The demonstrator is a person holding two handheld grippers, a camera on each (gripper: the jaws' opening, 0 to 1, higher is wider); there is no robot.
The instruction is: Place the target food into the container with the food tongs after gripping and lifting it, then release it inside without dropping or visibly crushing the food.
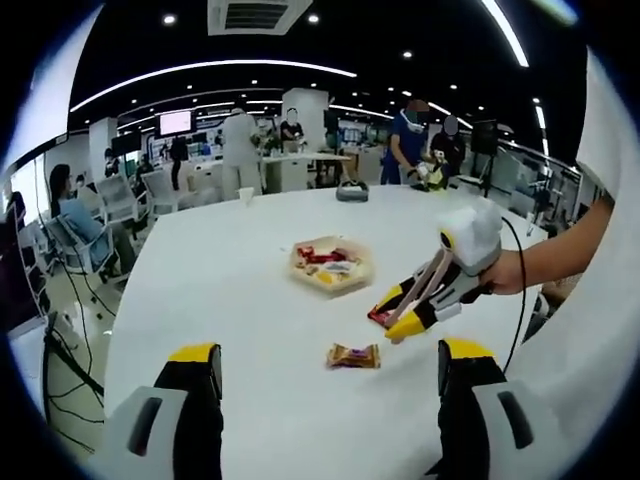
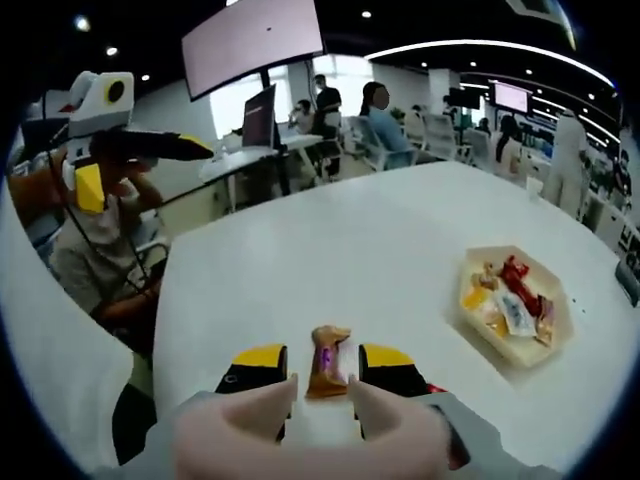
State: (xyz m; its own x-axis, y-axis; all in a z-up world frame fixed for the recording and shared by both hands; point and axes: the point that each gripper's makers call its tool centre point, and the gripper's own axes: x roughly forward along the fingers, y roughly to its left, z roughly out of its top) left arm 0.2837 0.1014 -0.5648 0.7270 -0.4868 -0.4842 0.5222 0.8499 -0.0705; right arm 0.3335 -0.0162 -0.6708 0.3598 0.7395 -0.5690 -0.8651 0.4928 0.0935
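Observation:
A small orange-brown wrapped snack lies on the white table. In the right gripper view this snack shows in the gap between my yellow-tipped jaws, just ahead of them. My right gripper is open and low over the table; from the left gripper view, the right gripper stops short of the snack. A red wrapper lies by its tips. The shallow beige container holds several wrapped snacks and sits beyond; the same container is at right. My left gripper is open with nothing in it, held high.
A person's hand and forearm hold the right gripper. The left gripper hovers in front of a seated person at the table's far edge. A dark object rests at the table's far side. People, chairs and desks fill the room behind.

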